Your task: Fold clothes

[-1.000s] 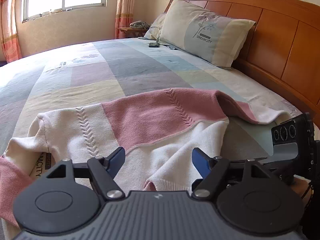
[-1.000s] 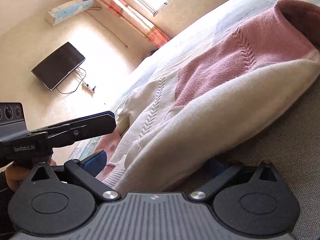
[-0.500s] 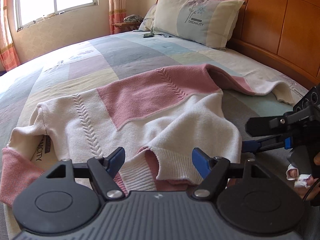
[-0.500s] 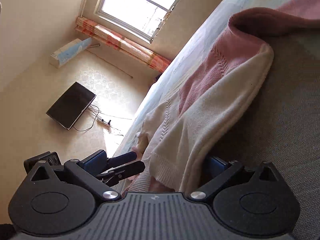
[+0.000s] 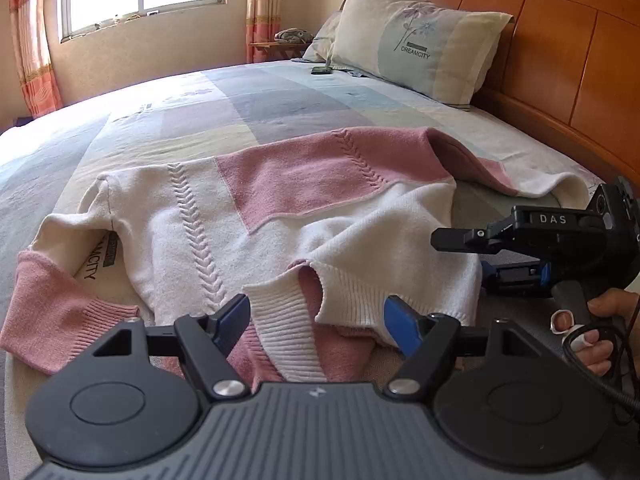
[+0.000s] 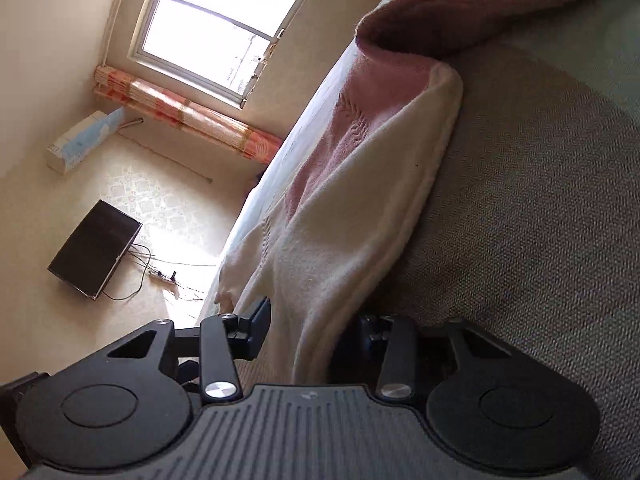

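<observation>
A pink and white knit sweater lies spread on the bed, front side up, with one sleeve trailing left and the other right. My left gripper is open at the near ribbed hem, which lies loose between its blue pads. My right gripper comes in from the right at the sweater's white side edge. In the right wrist view the right gripper has its jaws closing, with the folded white edge of the sweater between them; the pads are not clearly pressing it.
The patchwork bedspread stretches beyond the sweater. A pillow leans on the wooden headboard, with a phone beside it. A person's hand holds the right gripper's handle. A television hangs on the wall.
The left gripper pulled back and down until the ribbed hem lay between its fingers. The right gripper rolled, slid along the sweater's side edge, and its jaws narrowed around it.
</observation>
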`<act>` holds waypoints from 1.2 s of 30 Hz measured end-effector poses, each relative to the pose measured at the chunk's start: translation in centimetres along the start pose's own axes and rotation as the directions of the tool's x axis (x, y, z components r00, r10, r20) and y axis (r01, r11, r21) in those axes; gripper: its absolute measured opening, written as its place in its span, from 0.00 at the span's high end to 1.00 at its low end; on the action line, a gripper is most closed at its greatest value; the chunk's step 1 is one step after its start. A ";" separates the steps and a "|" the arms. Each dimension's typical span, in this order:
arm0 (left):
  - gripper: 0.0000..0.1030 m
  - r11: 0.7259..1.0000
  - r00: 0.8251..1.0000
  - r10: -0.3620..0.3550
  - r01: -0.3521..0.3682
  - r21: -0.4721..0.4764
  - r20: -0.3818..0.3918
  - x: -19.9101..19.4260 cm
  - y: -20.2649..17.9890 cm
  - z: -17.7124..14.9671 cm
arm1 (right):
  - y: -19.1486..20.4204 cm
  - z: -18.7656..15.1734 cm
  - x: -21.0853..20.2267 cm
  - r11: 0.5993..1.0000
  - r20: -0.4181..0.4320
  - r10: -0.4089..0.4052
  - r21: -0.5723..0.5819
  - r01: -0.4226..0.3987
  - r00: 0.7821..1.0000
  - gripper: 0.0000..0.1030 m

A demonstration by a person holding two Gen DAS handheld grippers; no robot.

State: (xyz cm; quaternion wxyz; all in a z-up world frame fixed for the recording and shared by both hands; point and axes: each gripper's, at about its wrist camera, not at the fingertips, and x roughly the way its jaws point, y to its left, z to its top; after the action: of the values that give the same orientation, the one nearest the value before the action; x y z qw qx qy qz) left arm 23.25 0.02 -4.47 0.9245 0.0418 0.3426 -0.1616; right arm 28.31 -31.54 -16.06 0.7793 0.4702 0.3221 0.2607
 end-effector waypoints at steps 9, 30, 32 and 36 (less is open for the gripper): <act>0.27 0.999 1.000 0.002 -0.001 -0.041 0.008 -1.1 0.1 -0.5 | 0.8 -1.2 1.9 0.994 -0.024 -0.099 -0.037 0.099 0.995 0.83; 0.28 0.998 0.998 0.012 -0.009 -0.055 0.055 -5.1 -0.7 -0.8 | 2.0 -2.6 -5.2 0.992 -0.017 -0.119 0.048 0.120 0.993 0.90; 0.28 0.999 0.998 0.011 -0.008 -0.047 0.062 -5.5 -1.0 -0.9 | 2.3 -2.6 -7.6 0.990 -0.008 -0.142 0.026 0.142 0.990 0.90; 0.28 0.999 0.998 0.004 -0.001 -0.036 0.063 -6.0 -1.4 -1.1 | 2.3 -2.4 -11.7 0.974 -0.010 -0.224 -0.027 0.224 0.975 0.90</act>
State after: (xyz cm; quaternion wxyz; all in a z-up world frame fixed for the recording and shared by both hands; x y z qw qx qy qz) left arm 17.83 0.54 -1.42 0.9358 0.0202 0.3159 -0.1554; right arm 18.60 -37.55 -11.77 0.8075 0.4192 0.3747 0.1783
